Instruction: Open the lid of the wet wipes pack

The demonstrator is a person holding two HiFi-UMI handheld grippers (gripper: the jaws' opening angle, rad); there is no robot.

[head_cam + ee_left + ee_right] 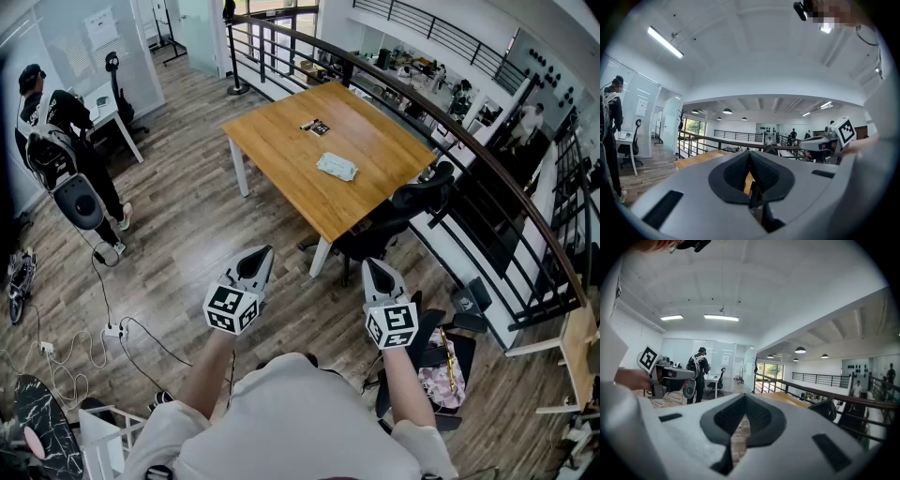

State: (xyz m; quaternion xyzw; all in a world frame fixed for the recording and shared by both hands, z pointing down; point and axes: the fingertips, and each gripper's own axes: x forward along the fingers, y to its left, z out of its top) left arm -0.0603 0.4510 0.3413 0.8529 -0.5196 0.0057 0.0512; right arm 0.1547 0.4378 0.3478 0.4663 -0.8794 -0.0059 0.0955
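The wet wipes pack point(336, 167), pale green and white, lies flat on a wooden table point(281, 141) well ahead of me. Both grippers hang in the air over the floor, short of the table and far from the pack. My left gripper point(262, 257) has its jaws shut with nothing between them, and its dark pads point(761, 171) meet in its own view. My right gripper point(376, 270) is also shut and empty, its pads point(757, 416) touching at the tip. Each gripper shows in the other's view: the right gripper point(825, 140) and the left gripper point(665, 373).
A small dark object point(315, 127) lies on the table beyond the pack. A black office chair point(412, 202) stands at the table's near right corner. A curved railing point(450, 131) runs along the right. A person point(56, 141) stands at the far left. Cables point(103, 328) lie on the floor.
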